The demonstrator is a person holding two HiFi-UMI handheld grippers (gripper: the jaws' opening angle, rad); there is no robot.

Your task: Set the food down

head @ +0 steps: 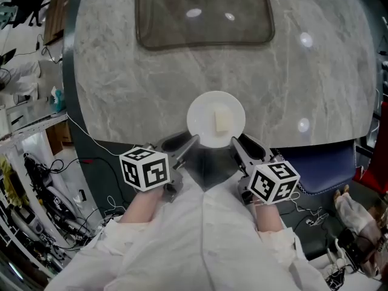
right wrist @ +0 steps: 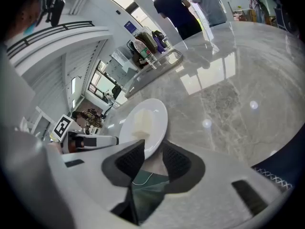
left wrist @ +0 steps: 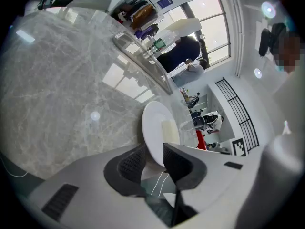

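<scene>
A white plate (head: 203, 111) sits at the near edge of the round grey marble table (head: 121, 71). Its nearest part reaches out past the rim, towards the person. On the plate lies the food (head: 223, 121), a single pale yellowish block, right of the plate's middle. Whether the plate rests on the table or hangs just above it cannot be told.

The left gripper (head: 189, 143) takes the plate at its near-left rim and the right gripper (head: 241, 145) at its near-right rim. In the left gripper view the plate (left wrist: 153, 128) shows nearly edge-on, with the left gripper's (left wrist: 155, 154) ribbed dark fingers pinching the rim, one on each face. The food (left wrist: 169, 130) shows on the plate's upper face. In the right gripper view the right gripper's (right wrist: 153, 151) fingers likewise pinch the rim of the plate (right wrist: 155, 116), and the food (right wrist: 142, 120) lies just beyond them.

At the far side of the table, well apart from the plate, lies a dark shallow tray (head: 203, 11) with rounded corners; ceiling lights glint on it.

Each gripper carries a cube printed with black-and-white square markers, the left cube (head: 144, 168) and the right cube (head: 274, 181). They bear patterns only, not letters. A small blue sign (left wrist: 164, 3) on the far wall is too small to read.
</scene>
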